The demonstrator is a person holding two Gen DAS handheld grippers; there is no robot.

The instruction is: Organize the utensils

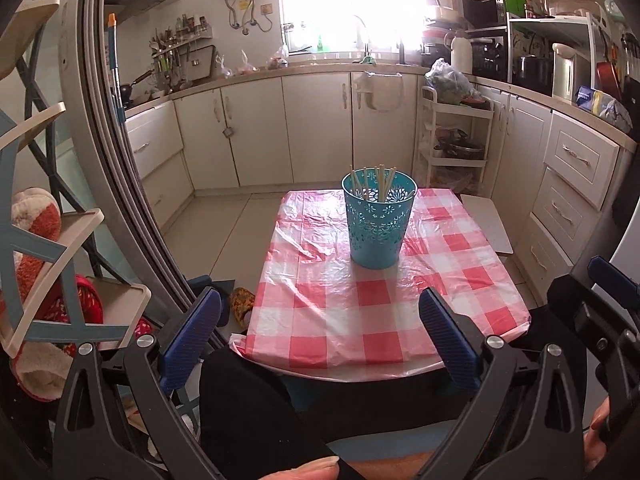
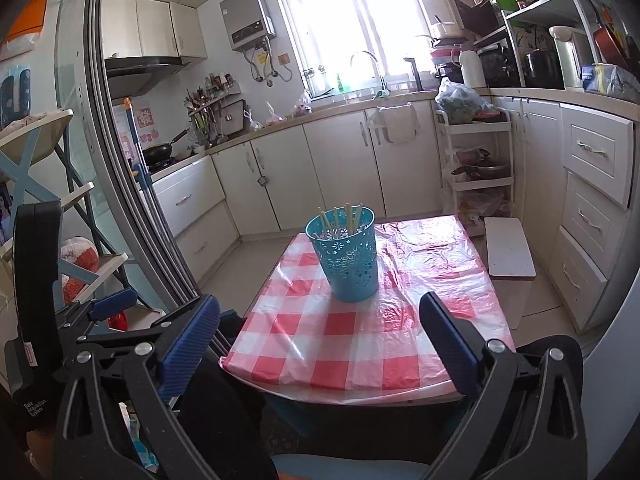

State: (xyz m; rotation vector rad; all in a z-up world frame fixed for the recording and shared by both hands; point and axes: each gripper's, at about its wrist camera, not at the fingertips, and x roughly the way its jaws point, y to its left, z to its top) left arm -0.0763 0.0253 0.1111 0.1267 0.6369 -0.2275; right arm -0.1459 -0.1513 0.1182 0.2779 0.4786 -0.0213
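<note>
A teal perforated holder [image 1: 378,220] stands upright on the red-and-white checked tablecloth [image 1: 320,320], with several pale chopsticks [image 1: 380,184] standing in it. It also shows in the right wrist view [image 2: 347,256] with the chopsticks [image 2: 344,218]. My left gripper [image 1: 320,304] is open and empty, held back over the table's near edge, well short of the holder. My right gripper [image 2: 320,310] is open and empty, also near the table's front edge. The right gripper shows at the right edge of the left wrist view [image 1: 600,300].
A white board [image 2: 509,249] lies off the table's right side. A white trolley [image 2: 476,160] and kitchen cabinets [image 1: 316,128] stand behind. A shelf rack [image 1: 48,240] and a sliding door frame [image 1: 108,140] are at the left. My legs are under the near table edge.
</note>
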